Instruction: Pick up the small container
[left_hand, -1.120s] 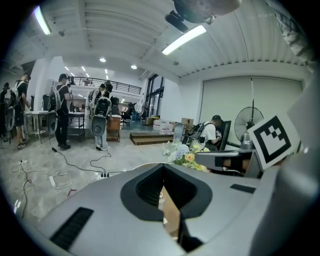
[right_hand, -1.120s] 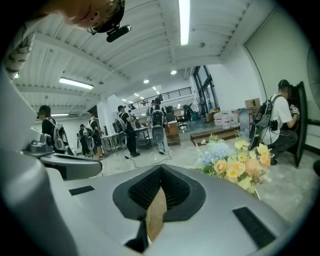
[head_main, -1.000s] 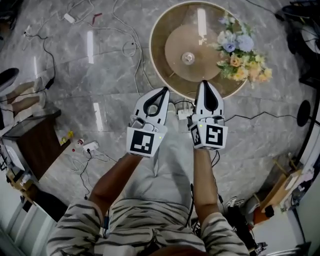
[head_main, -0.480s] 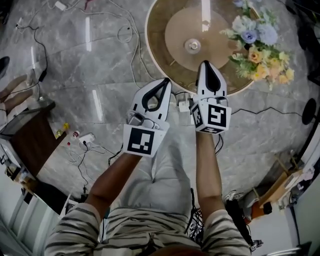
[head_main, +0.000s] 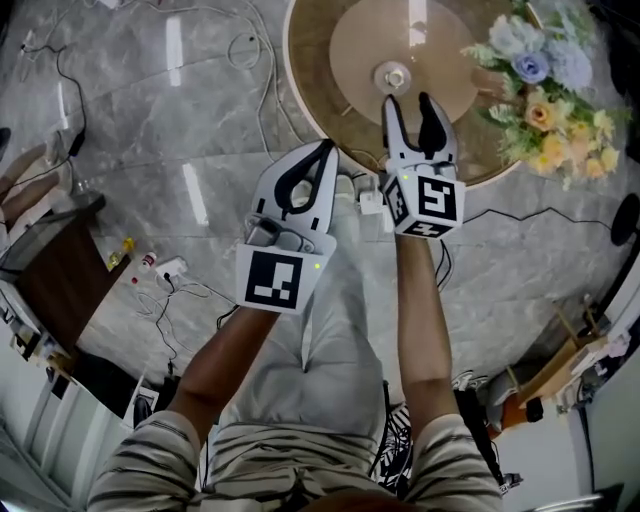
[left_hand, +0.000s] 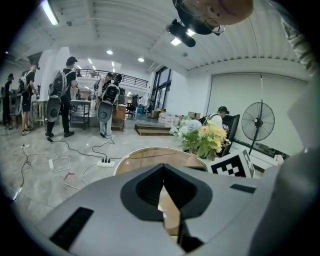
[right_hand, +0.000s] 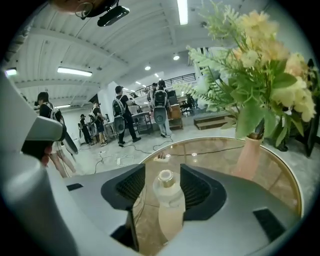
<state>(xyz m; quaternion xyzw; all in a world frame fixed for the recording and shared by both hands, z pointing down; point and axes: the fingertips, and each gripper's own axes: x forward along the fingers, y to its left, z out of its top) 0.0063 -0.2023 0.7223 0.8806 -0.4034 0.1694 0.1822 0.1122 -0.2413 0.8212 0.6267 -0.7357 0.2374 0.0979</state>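
Your right claw (head_main: 409, 100) is opening with the small container (right_hand: 167, 197) standing untouched in its gap, near the middle of the desk (head_main: 318, 80). Your left claw (head_main: 327, 150) is closed, empty.

Both bare forearms are stretched out in front, right arm (head_main: 420, 310) reaching a bit further than the left arm (head_main: 225, 350). Left gripper (head_main: 323, 158) has its jaw tips pinched together, nothing in them. Right gripper (head_main: 410, 105) is opening up, with the container (right_hand: 167, 200) lined up in the gap and not touched.
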